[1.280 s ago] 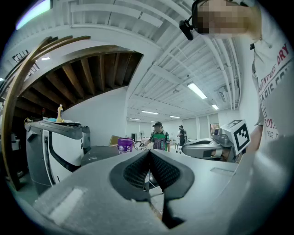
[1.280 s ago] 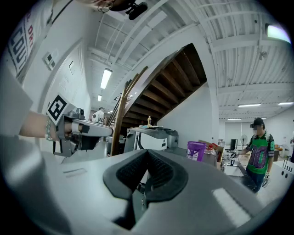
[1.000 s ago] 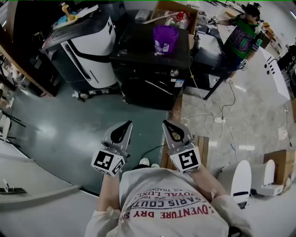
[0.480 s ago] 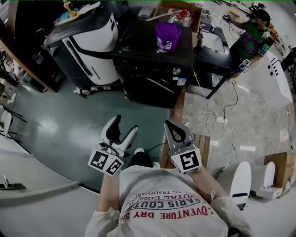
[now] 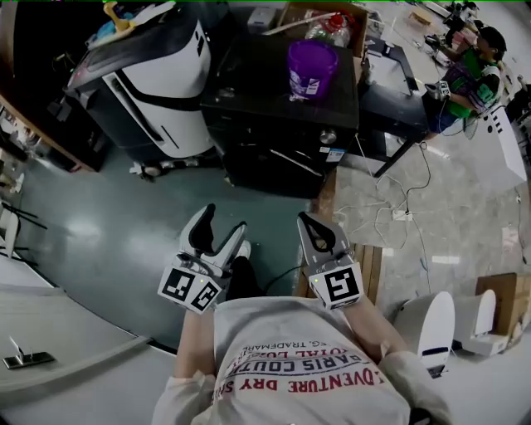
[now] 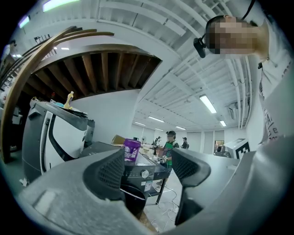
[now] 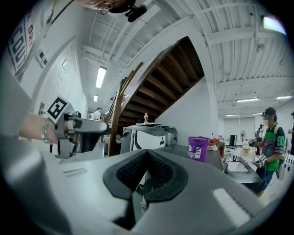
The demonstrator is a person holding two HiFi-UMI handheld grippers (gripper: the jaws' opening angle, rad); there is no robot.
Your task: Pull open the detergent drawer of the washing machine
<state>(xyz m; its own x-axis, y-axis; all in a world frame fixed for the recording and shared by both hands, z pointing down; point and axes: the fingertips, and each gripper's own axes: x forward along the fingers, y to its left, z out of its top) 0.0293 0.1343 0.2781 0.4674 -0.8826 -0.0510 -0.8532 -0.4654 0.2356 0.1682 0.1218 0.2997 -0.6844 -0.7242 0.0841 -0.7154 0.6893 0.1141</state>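
Observation:
The black washing machine (image 5: 278, 124) stands ahead across the green floor, with a purple cup (image 5: 312, 68) on its top and a round knob (image 5: 329, 135) on its front panel. I cannot make out the detergent drawer. My left gripper (image 5: 222, 224) is held well short of the machine; its jaws have just opened wide, with nothing between them. In the left gripper view the left gripper (image 6: 149, 170) frames the machine (image 6: 138, 183) far off. My right gripper (image 5: 309, 222) is level beside it, shut and empty, and its pads (image 7: 158, 172) meet in the right gripper view.
A white and black appliance (image 5: 158, 83) stands left of the machine, a cardboard box (image 5: 319, 21) behind it. A dark desk (image 5: 390, 91) with a seated person (image 5: 469, 75) is at the right. Cables (image 5: 390, 217) trail over the pale floor. White bins (image 5: 436, 324) stand at my right.
The left gripper's jaws, shut a second ago, now stand wide open. The washing machine has shifted slightly right and nearer in the head view. The right gripper stays shut.

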